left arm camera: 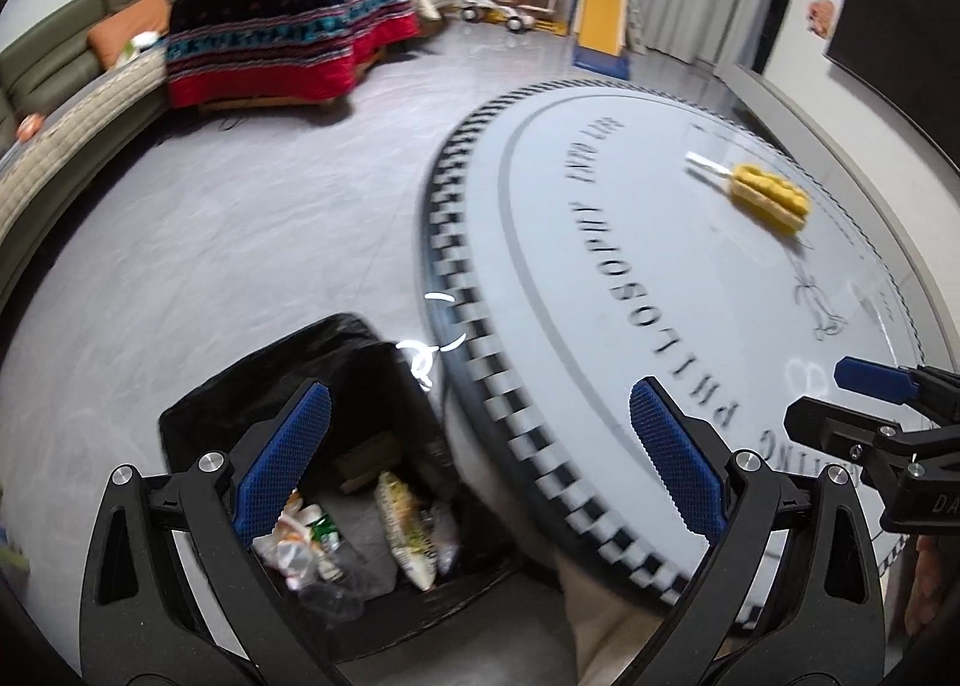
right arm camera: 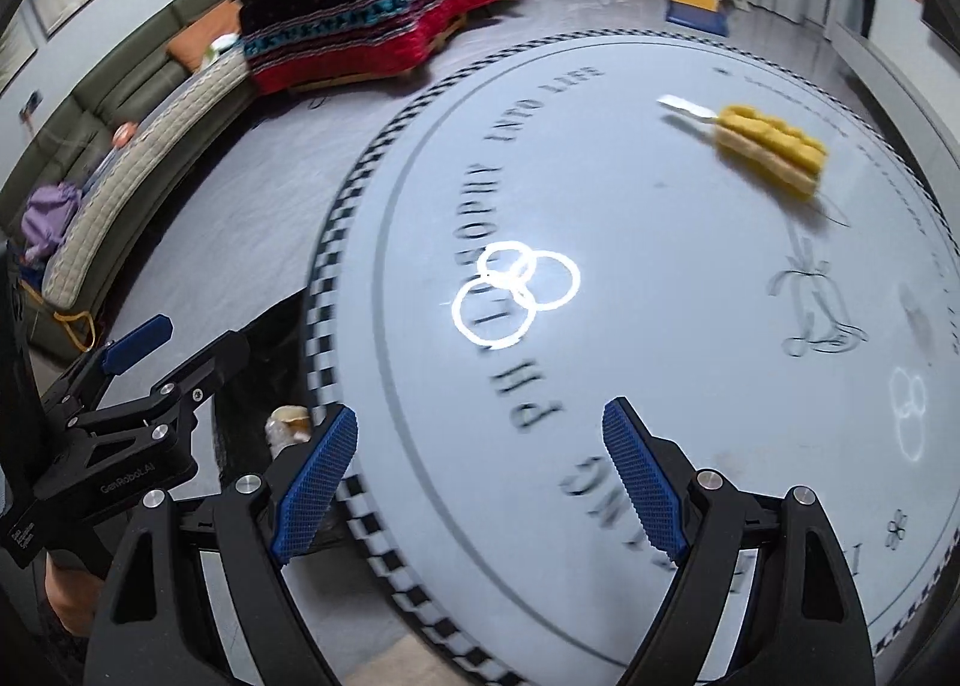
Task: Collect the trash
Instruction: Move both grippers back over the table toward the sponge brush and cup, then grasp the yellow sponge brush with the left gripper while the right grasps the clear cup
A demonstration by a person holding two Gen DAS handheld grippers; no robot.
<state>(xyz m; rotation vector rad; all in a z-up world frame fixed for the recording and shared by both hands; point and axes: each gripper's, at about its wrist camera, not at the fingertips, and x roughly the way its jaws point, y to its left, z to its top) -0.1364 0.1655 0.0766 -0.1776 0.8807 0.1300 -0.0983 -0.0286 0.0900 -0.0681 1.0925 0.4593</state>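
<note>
Ahead of my right gripper (right arm camera: 480,482) the round table (right arm camera: 660,386) lies bare all the way to the yellow sponge (right arm camera: 768,158) at its far side. My left gripper (left arm camera: 480,464) straddles the table's checkered edge; the open bin (left arm camera: 336,386) sits below to its left, partly filled with wrappers (left arm camera: 408,530). The right gripper's arm (left arm camera: 888,434) crowds in close on my left gripper's right.

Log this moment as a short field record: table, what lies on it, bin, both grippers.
table: round grey table, checkered rim, lettering on top
item on table: yellow packet on the far side, away from both grippers
bin: black-lined bin on the floor beside the table, wrappers inside
left gripper: open, empty, over the bin and the table edge
right gripper: open, empty, over the table
</note>
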